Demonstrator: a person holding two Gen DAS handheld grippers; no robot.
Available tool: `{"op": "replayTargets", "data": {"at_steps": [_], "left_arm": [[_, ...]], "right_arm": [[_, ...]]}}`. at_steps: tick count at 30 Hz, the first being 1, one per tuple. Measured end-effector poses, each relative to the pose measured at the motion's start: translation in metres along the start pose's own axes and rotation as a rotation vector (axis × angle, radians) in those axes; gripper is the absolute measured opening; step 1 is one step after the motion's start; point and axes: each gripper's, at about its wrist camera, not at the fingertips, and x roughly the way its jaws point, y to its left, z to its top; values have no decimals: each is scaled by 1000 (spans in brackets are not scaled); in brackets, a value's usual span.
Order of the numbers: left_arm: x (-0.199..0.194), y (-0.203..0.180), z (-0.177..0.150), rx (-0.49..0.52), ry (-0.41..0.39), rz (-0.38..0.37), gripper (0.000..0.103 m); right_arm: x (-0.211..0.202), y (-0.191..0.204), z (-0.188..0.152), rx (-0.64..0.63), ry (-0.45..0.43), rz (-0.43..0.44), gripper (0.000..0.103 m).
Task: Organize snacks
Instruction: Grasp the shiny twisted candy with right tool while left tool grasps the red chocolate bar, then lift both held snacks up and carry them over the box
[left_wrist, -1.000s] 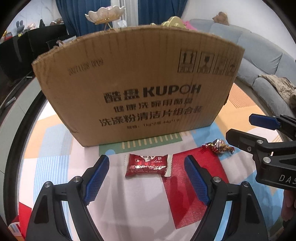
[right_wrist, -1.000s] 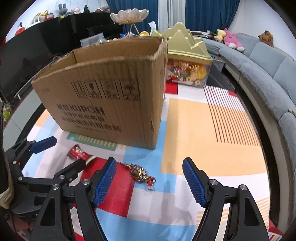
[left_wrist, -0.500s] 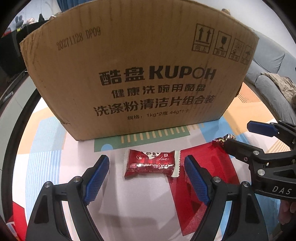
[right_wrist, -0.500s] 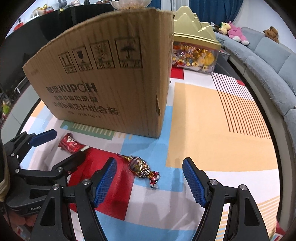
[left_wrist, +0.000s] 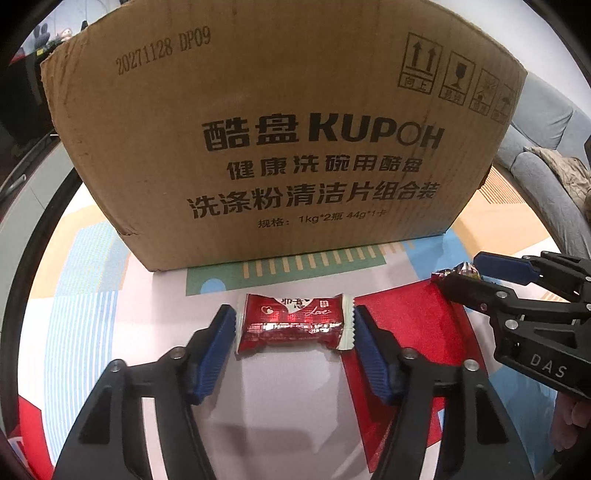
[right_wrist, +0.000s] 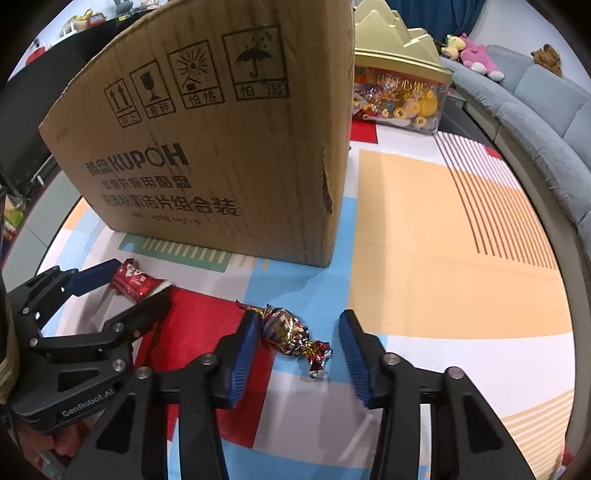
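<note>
A red wrapped snack (left_wrist: 293, 322) lies on the patterned mat in front of a tall cardboard box (left_wrist: 288, 133). My left gripper (left_wrist: 293, 330) is low around it, its blue pads touching both ends of the wrapper. A foil twist-wrapped candy (right_wrist: 290, 332) lies to the right of the snack. My right gripper (right_wrist: 295, 338) is around the candy, left pad touching it, right pad apart with a gap. The snack (right_wrist: 135, 282) and the box (right_wrist: 221, 147) also show in the right wrist view. The candy tip (left_wrist: 456, 273) shows in the left wrist view.
A gold-lidded clear container (right_wrist: 400, 92) of sweets stands behind the box to the right. A grey sofa (right_wrist: 535, 122) with plush toys curves along the right. Dark furniture lines the far left. The mat (right_wrist: 443, 240) extends to the right of the box.
Both grippers have dropped lower and moved forward around their sweets. Both jaws have narrowed; the left pads now reach the snack's ends and the right gripper's left pad reaches the candy.
</note>
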Motion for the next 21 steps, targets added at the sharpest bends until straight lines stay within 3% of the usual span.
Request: {"op": "replayTargets", "data": {"at_steps": [3, 21], "left_arm": [[-3, -4, -1, 1, -8, 9, 53], [-51, -14, 2, -8, -47, 47, 52]], "right_arm": [[0, -2, -1, 2, -2, 1, 25], [-41, 4, 4, -1, -69, -14, 25]]}}
